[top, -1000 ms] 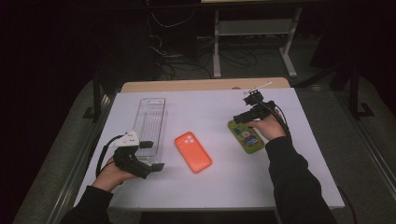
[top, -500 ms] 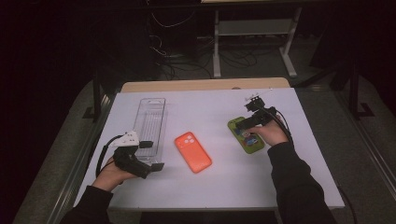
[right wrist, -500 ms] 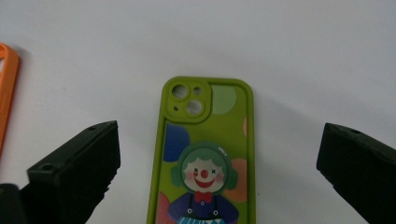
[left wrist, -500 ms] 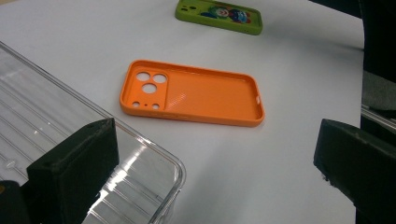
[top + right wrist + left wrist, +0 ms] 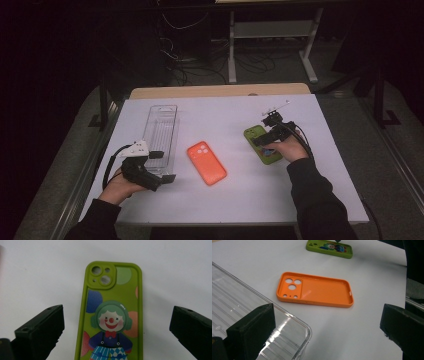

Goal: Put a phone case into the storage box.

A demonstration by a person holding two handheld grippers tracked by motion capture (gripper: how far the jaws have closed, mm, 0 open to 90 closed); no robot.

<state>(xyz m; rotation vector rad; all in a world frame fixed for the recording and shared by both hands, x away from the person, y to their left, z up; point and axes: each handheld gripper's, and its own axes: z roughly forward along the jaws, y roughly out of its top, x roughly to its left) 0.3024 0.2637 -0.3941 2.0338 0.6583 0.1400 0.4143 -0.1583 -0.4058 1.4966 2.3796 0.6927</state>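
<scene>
Currently your right gripper (image 5: 270,134) hovers over the green phone case (image 5: 111,315), fingers spread wide either side, likely to grasp | left gripper (image 5: 150,170) rests released beside the clear tray (image 5: 161,131) | orange case (image 5: 206,163) lies mid-surface.

The right gripper (image 5: 267,131) is the only mover here — it slides back toward the person and now hangs right over the green phone case (image 5: 262,144), jaws spread wide with the clown picture between them. Earlier it sat nearer the case's far end.
</scene>
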